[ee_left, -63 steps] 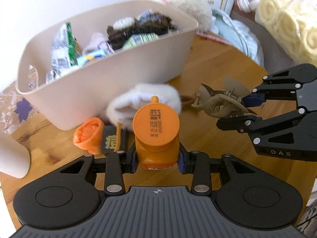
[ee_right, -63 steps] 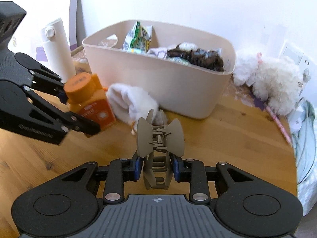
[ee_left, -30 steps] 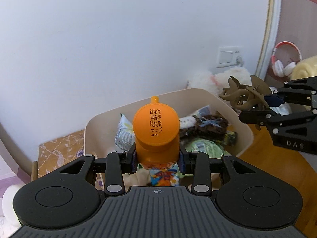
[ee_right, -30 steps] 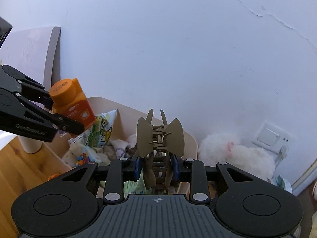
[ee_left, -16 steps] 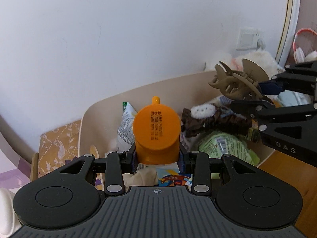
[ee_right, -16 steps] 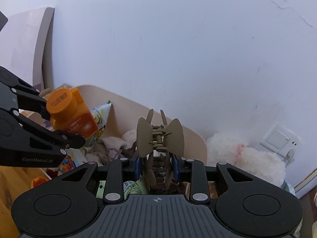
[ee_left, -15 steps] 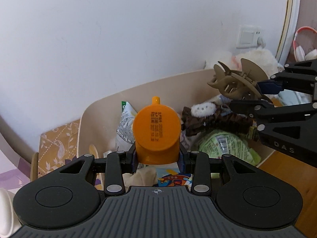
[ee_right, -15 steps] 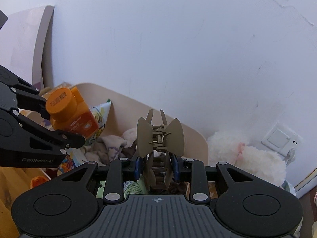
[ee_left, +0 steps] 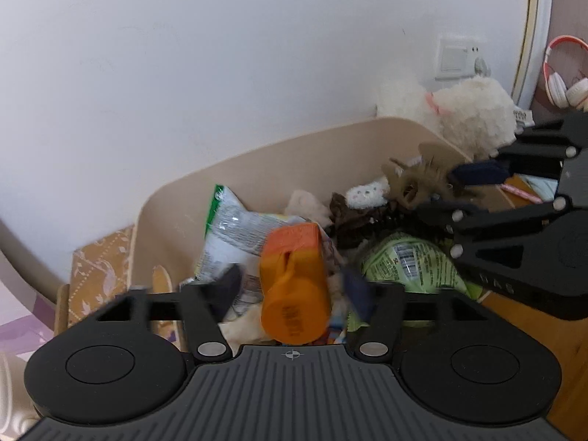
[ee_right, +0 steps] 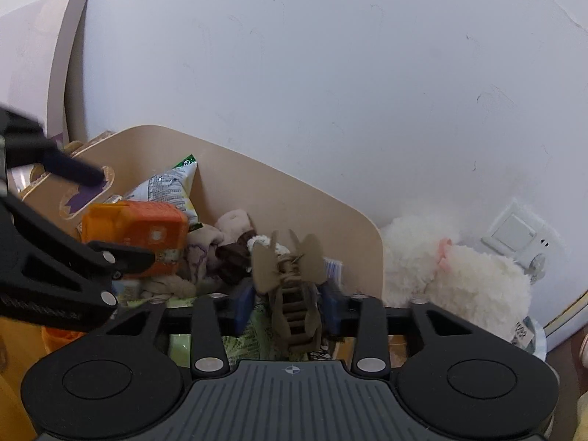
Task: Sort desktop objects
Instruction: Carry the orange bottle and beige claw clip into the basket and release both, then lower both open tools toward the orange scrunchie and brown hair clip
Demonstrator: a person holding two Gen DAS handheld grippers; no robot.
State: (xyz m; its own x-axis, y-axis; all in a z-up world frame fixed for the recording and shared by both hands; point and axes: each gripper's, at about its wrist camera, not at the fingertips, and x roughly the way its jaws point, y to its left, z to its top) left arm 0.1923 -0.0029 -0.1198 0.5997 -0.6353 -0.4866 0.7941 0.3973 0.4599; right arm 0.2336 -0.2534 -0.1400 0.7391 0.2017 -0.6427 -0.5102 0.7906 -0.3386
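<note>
Over the beige basket (ee_left: 257, 154) my left gripper (ee_left: 292, 290) has its jaws opening wide. The orange bottle (ee_left: 294, 283) has tipped over between them, cap toward the camera, free of both pads and just above the packets. In the right wrist view the same bottle (ee_right: 139, 231) lies between the left gripper's fingers (ee_right: 125, 257). My right gripper (ee_right: 288, 307) is also opening over the basket (ee_right: 294, 183). The brown hair claw (ee_right: 290, 279) hangs blurred between its blue pads, with gaps on both sides. The left wrist view shows that claw (ee_left: 415, 180) at the right gripper (ee_left: 439, 193).
The basket holds snack packets, a green packet (ee_left: 404, 264), a dark scrunchie and soft cloths. A white plush toy (ee_right: 459, 275) sits behind its right end by a wall socket (ee_right: 514, 235). Headphones (ee_left: 566, 70) hang at far right. Wooden tabletop (ee_left: 533, 330) shows right of the basket.
Both grippers have sunk toward the basket and their jaws have spread. The orange bottle has toppled out of the left grip, and the hair claw has come loose from the right pads.
</note>
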